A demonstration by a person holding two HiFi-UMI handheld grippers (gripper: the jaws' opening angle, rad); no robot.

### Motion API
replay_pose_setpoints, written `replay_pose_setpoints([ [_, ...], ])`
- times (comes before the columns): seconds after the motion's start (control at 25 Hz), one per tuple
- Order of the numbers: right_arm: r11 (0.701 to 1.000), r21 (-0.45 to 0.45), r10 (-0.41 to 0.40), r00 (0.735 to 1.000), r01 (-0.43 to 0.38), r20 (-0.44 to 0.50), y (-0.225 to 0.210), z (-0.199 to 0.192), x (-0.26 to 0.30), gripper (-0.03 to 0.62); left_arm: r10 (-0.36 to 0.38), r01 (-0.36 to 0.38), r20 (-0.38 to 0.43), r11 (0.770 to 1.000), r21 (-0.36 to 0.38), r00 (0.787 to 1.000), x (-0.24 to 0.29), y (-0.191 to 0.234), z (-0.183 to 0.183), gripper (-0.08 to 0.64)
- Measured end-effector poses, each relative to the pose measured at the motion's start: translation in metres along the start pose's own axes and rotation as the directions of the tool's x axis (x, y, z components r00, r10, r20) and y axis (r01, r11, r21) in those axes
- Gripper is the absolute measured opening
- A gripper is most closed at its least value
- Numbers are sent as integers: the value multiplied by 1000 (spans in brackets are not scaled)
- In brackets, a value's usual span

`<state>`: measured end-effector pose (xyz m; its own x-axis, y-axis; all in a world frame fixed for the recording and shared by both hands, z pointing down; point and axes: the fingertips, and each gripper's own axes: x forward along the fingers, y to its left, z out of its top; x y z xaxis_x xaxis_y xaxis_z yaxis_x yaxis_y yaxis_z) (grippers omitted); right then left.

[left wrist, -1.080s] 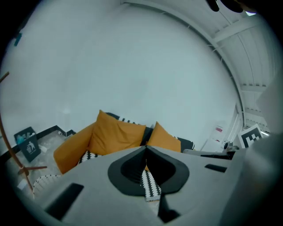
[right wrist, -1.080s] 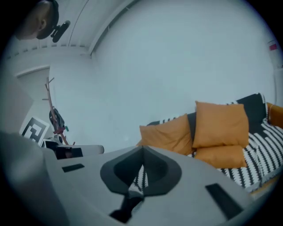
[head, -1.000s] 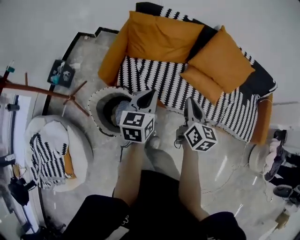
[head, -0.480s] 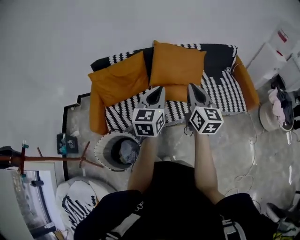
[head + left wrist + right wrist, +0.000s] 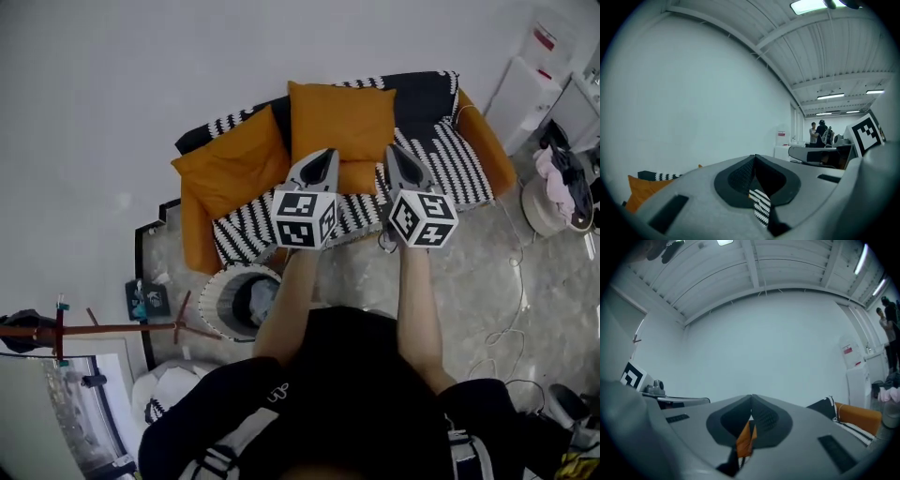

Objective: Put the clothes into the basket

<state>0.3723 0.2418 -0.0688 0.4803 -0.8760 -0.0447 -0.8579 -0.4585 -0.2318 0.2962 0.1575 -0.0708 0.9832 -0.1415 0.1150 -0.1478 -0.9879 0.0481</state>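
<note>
The round white woven basket point(image 5: 218, 284) stands on the floor at the sofa's left end, with a grey garment point(image 5: 263, 298) lying inside it. My left gripper point(image 5: 324, 155) and right gripper point(image 5: 395, 150) are held out side by side, raised in front of the sofa seat. Both are shut with nothing in them. In the left gripper view the gripper point(image 5: 754, 157) points at the pale wall, and striped sofa fabric point(image 5: 761, 206) shows through the gap under its jaws. In the right gripper view the gripper point(image 5: 751, 397) also faces the wall, with orange cushion point(image 5: 746, 439) showing beneath.
The sofa point(image 5: 441, 122) carries orange cushions point(image 5: 342, 117) and a black-and-white striped throw point(image 5: 248, 230). A wooden coat stand point(image 5: 112, 329) and a white pouf point(image 5: 169, 398) are at the lower left. A white cabinet point(image 5: 534, 84), a stool with clothes point(image 5: 558, 192) and floor cables point(image 5: 506, 328) lie right.
Both grippers have risen and swung from beside the basket to in front of the sofa, staying shut and empty. The basket now lies below and left of them.
</note>
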Motion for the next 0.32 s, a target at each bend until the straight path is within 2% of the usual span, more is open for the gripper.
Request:
replay_pose_setpoints([
  [0.32, 999, -38, 6, 1000, -6, 23, 12, 2, 6, 11, -13, 13, 15, 1000, 13, 1000, -3, 10, 2, 9],
])
